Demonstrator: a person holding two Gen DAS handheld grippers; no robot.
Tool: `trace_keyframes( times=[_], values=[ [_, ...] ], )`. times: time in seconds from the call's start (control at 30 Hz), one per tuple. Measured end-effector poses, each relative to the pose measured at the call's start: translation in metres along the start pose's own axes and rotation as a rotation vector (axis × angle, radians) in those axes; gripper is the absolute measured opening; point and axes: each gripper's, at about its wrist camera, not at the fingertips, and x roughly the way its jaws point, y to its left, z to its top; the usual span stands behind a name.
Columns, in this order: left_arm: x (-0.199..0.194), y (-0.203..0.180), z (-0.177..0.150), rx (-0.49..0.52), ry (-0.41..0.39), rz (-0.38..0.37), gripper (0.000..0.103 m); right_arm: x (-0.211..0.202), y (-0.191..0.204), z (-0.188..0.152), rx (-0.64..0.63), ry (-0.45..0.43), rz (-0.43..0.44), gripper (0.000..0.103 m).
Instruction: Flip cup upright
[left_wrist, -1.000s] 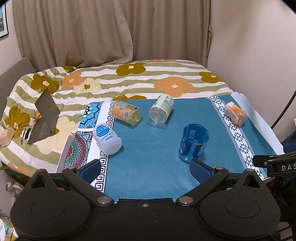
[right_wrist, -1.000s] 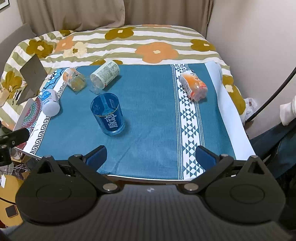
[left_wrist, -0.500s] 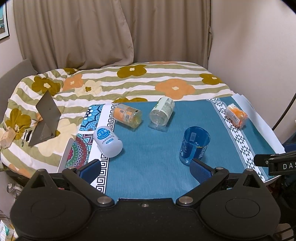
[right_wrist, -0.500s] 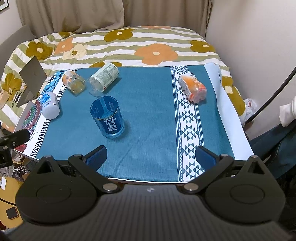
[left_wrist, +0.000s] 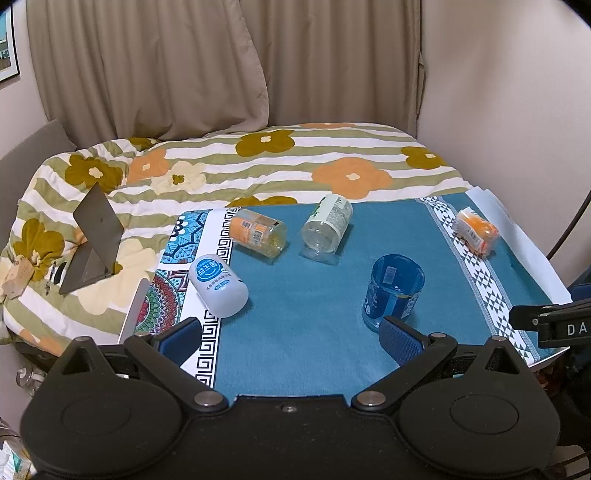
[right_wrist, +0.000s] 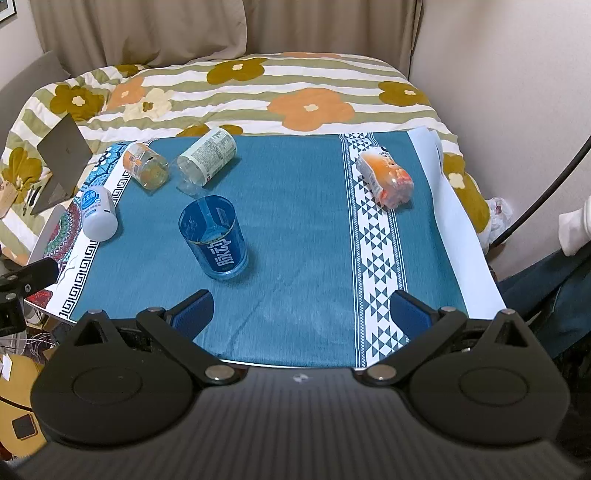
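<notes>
Both grippers (left_wrist: 290, 338) (right_wrist: 301, 314) wide, blue cup (right_wrist: 215, 238) upright.

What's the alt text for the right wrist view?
A blue cup stands upright, mouth up, on a teal tablecloth, beyond the open right hand-held gripper, which holds nothing. Three containers lie tipped at far left, an orange packet lies at right, and a floral bedspread is behind.
</notes>
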Motion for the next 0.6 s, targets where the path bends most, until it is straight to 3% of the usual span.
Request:
trace_keyframes(
  times=[0.6],
  values=[
    [0.0011,0.0017,0.0003,0.003,-0.042,0.047,0.103,0.0007,0.0003,0.0015,0.0,0.0,-0.002,0.103]
  ],
)
